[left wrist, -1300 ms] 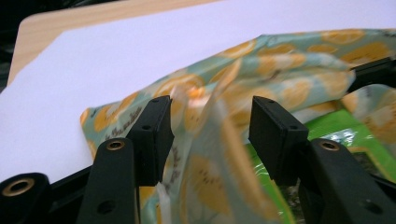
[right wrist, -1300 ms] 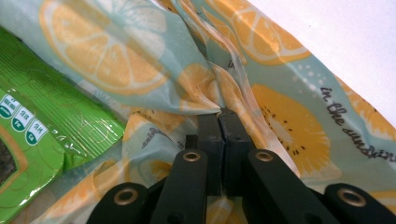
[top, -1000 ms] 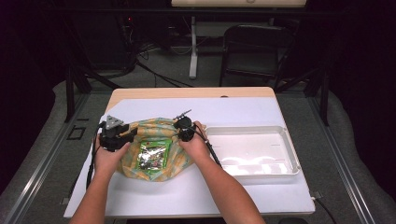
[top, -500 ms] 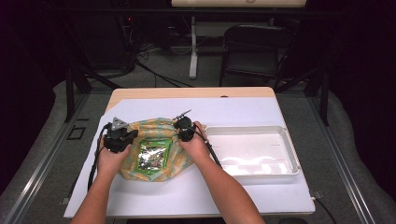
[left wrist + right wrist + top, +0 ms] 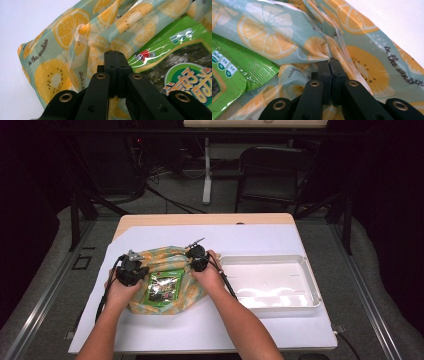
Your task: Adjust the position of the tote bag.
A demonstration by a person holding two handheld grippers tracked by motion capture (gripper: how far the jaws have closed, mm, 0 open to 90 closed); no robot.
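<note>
On the white table cover [image 5: 280, 240], left of the empty white tray [image 5: 310, 285], lies the fruit-print bag [image 5: 165, 262] with the green snack packet [image 5: 162, 287] resting at its mouth. You hold one gripper on each side of it. Your left gripper [image 5: 131, 269] sits at the bag's left edge; in the left gripper view its jaws are pressed together with a fold of the bag [image 5: 75, 45] pinched between them, the packet [image 5: 175, 62] just beside. Your right gripper [image 5: 197, 257] sits at the bag's upper right; in the right gripper view its jaws are likewise clamped tight on a gathered pleat of the bag [image 5: 324, 50], the packet [image 5: 232, 75] lying off to one side.

Judgement: the step in hand is spreading the bag's mouth, with the packet either going in or coming out; which, the frames do not settle. The next move calls for an even pull outward and upward on both folds, without tearing the thin film or letting either pinch slip.

Against the earlier frames: your left gripper has shifted slightly toward you and toward the bag's corner. Your right gripper, the packet and the tray stand as before.
</note>
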